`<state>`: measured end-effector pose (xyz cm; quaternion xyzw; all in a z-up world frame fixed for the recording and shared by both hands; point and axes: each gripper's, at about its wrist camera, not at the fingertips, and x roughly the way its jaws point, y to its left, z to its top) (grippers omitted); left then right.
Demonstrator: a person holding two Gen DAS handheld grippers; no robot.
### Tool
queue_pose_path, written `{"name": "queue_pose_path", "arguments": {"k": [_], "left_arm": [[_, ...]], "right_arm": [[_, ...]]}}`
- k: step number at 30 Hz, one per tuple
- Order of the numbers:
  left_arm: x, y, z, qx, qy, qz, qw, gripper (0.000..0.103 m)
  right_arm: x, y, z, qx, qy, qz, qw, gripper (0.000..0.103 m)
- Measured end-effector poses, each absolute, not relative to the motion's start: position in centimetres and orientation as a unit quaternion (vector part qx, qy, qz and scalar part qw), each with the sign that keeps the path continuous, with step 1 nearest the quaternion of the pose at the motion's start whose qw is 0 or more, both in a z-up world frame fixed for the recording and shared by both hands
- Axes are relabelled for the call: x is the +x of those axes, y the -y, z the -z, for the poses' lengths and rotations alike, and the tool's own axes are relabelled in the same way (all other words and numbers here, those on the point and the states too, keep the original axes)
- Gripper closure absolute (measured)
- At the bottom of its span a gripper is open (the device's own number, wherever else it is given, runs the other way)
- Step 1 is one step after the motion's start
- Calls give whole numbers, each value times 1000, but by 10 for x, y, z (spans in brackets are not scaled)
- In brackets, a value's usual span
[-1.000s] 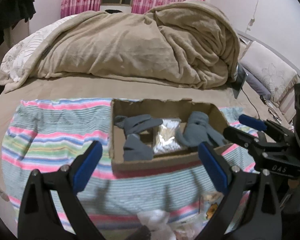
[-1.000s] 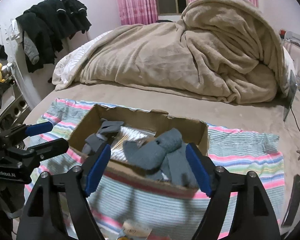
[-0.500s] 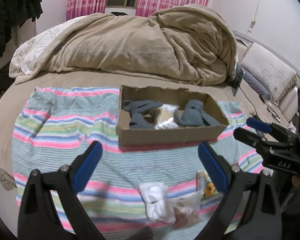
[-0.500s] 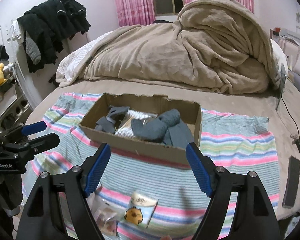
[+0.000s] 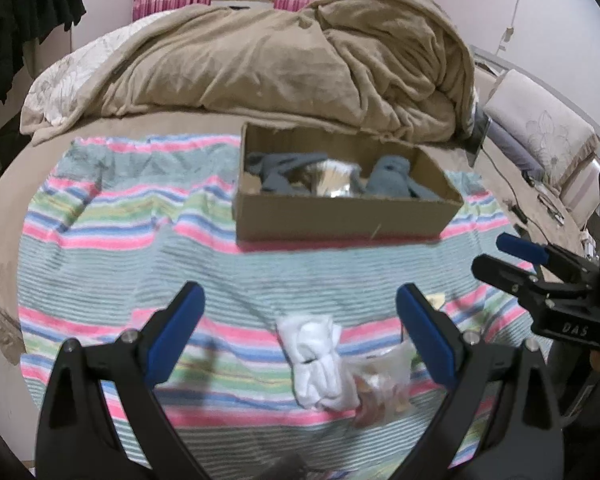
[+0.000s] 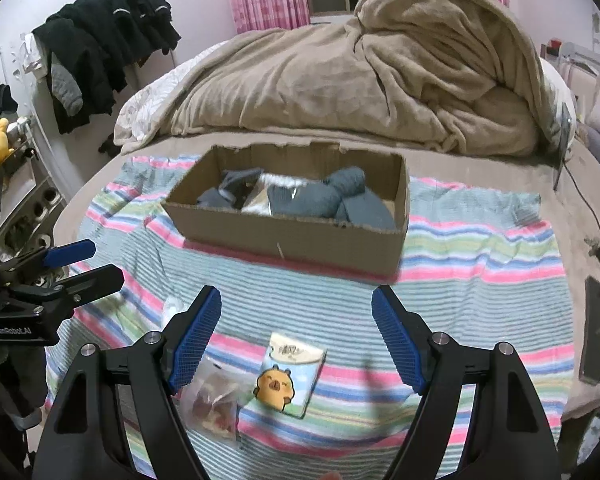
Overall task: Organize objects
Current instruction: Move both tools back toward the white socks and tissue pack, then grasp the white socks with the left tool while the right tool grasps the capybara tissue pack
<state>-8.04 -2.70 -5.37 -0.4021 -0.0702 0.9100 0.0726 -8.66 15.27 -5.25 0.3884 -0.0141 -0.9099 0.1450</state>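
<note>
A cardboard box (image 5: 340, 220) (image 6: 300, 236) stands on a striped towel (image 5: 120, 220) on the bed. It holds grey socks (image 5: 392, 180) (image 6: 332, 196) and a clear packet of cotton swabs (image 5: 336, 178). A white sock bundle (image 5: 320, 360) and a clear snack bag (image 5: 380, 388) (image 6: 212, 400) lie on the towel near me. A tissue pack with a cartoon animal (image 6: 292, 376) lies beside the bag. My left gripper (image 5: 300, 336) is open and empty above the white socks. My right gripper (image 6: 296, 336) is open and empty above the tissue pack.
A heaped beige blanket (image 5: 300, 60) fills the bed behind the box. A dark phone (image 6: 594, 336) and a cable (image 6: 580, 200) lie at the right bed edge. Black clothes (image 6: 108, 52) hang at the left wall. Pillows (image 5: 540, 136) are at the right.
Both grippers have pulled back from the box toward the near edge of the towel. The white socks, snack bag and tissue pack have come fully into view. Both stay open.
</note>
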Motion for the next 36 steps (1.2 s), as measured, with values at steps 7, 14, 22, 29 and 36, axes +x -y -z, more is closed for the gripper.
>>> {"name": "queue_pose_path", "arguments": {"k": [7, 14, 22, 29, 36], "left_arm": [[-80, 21, 81, -430, 63, -898, 74, 5], [-86, 12, 110, -460, 50, -884, 67, 6], [-90, 4, 131, -479, 41, -874, 68, 11], [-95, -4, 143, -490, 33, -868, 76, 14], [-98, -11, 151, -495, 16, -865, 84, 26]], "right_arm": [[-85, -152, 75, 409, 17, 900, 147, 22], [-89, -147, 99, 432, 17, 889, 152, 22], [-96, -144, 121, 455, 16, 877, 152, 22], [-100, -140, 134, 473, 9, 868, 151, 23], [-101, -137, 139, 474, -8, 868, 144, 37]]}}
